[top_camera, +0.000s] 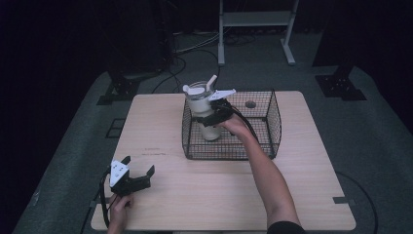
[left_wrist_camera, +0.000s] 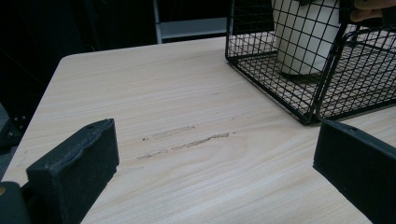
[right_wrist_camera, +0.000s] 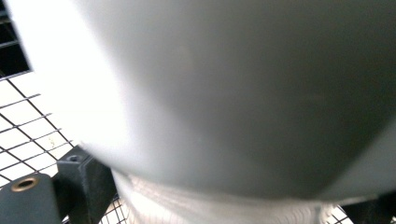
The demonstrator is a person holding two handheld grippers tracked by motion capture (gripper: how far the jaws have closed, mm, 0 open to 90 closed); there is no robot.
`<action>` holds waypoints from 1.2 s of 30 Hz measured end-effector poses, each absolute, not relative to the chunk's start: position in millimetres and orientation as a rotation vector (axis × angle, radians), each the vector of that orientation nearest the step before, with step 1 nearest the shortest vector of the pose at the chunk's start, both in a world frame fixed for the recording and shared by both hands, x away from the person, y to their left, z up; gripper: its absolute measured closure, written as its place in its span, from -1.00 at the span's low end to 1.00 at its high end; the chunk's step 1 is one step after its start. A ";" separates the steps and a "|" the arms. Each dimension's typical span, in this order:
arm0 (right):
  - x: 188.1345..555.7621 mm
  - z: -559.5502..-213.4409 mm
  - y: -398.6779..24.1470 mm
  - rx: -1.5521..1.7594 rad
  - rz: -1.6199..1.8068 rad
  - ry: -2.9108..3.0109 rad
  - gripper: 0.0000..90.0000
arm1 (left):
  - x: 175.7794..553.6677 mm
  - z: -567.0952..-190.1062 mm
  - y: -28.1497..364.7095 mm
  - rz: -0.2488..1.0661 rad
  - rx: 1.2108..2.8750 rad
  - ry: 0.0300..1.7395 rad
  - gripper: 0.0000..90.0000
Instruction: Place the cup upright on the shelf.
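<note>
High view. The right gripper (top_camera: 214,116) reaches into the black wire basket (top_camera: 272,124), which sits on the far middle of the table (top_camera: 204,195). Its jaws are clamped across the middle of a white cup (top_camera: 204,114) with a clear lid and a white straw. The cup stands upright at the basket's left end; whether its base is on the mesh floor or slightly above it, I cannot tell. The left gripper (top_camera: 139,170) rests low at the near left corner of the table, jaws spread, nothing between them, well apart from the basket.

Risk, as a judgement: the cup's top rises above the basket rim, so a sideways pull could knock it against the wire wall and tip it or pop the lid. A grip on a smooth rounded side may also slip if the cup is heavy with liquid.

Left gripper view. The left gripper's two black jaws stand wide apart over bare wood. The basket's corner lies far right, with the cup's pale lower body behind the mesh.

Right gripper view. The cup's body (right_wrist_camera: 233,93) fills the space between the jaws, pressed close to the camera, blurred. One jaw shows at lower left, against the cup; mesh lies beneath. The cup sits deep in the grip, so a jolt would more likely tilt it than drop it.
</note>
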State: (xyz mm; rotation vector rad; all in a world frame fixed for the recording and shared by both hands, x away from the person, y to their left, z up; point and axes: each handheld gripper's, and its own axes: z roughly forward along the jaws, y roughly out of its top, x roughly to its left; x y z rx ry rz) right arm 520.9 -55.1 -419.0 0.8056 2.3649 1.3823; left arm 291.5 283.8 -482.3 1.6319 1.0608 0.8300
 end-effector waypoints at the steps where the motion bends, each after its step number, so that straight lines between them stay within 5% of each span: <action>1: 520.8 -419.5 -55.8 0.799 1.391 2.364 -0.82 | 291.5 -482.3 283.8 0.830 1.632 1.061 -1.00; 36: 510.4 -422.3 -85.6 0.728 1.357 2.437 -0.82 | 291.6 -482.3 283.6 0.834 1.634 1.062 -1.00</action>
